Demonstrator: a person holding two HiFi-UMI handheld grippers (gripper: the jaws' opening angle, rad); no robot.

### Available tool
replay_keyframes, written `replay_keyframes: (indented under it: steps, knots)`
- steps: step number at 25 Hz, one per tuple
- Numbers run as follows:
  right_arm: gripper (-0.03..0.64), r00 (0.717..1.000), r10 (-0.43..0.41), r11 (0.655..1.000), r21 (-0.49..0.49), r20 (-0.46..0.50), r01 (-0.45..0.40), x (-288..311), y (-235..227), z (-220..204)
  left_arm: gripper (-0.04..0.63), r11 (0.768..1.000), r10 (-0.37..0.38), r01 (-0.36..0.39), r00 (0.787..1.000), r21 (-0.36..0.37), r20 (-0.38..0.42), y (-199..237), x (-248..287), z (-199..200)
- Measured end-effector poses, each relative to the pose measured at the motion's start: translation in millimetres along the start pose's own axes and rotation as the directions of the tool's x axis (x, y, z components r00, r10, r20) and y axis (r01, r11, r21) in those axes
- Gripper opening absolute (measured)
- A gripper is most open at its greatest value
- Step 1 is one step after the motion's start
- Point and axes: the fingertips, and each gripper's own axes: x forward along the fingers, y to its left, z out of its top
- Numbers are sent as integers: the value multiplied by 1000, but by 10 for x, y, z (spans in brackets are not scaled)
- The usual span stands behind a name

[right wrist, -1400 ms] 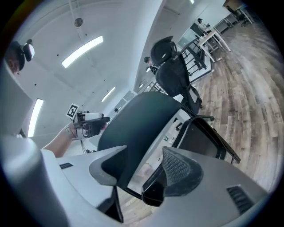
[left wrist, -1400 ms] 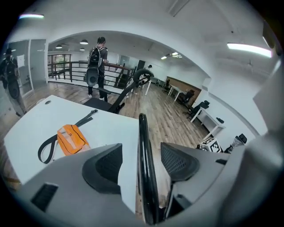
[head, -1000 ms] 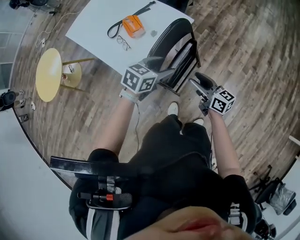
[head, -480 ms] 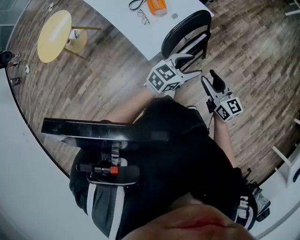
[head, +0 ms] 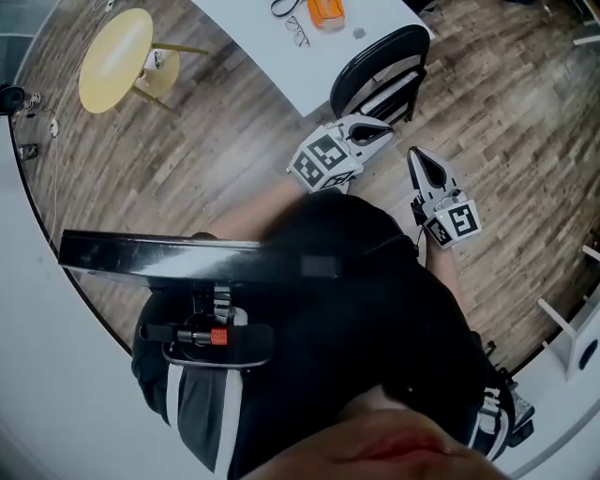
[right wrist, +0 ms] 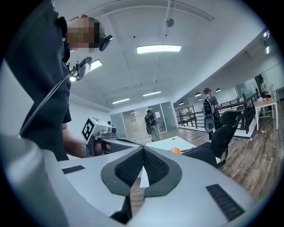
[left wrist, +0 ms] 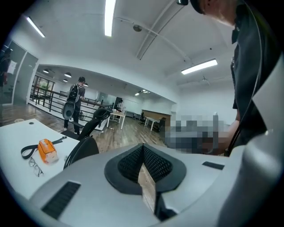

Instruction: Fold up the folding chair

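Left tongs (head: 379, 129) and right tongs (head: 418, 156) have closed empty and withdrawn from the folding chair (head: 375, 58) ahead; folding appears finished.

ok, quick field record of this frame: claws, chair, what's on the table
left claw: shut, nothing between the jaws
right claw: shut, nothing between the jaws
folding chair: black, looks folded flat, upright beside the table corner, held by neither claw
table: white, holds orange item and glasses
side table: yellow, round, left of the white table
contact chair/table: cannot tell
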Motion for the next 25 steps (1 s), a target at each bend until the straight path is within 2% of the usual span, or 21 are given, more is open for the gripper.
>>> replay_keyframes:
  steps: [4, 8, 18, 22, 25]
  knots:
    - [9, 1000, 12, 1000, -22, 8, -12, -11, 185, 70, 5, 1000, 3, -4, 999, 21, 42, -114, -176, 93]
    - [9, 1000, 8, 999, -37, 13, -7, -29, 259, 65, 5, 999, 0, -2, 999, 54, 46, -178, -207, 121]
    - [9, 999, -23, 998, -55, 43, 25, -75, 320, 77, 5, 996, -34, 30, 999, 84, 42, -312, -176, 137]
    - [9, 999, -19, 998, -57, 48, 22, -188, 381, 81, 5, 994, -27, 22, 999, 108, 42, -440, -198, 142]
    - [9, 996, -4, 998, -62, 87, 9, -279, 477, 135, 5, 993, -15, 9, 999, 118, 48, -546, -238, 135]
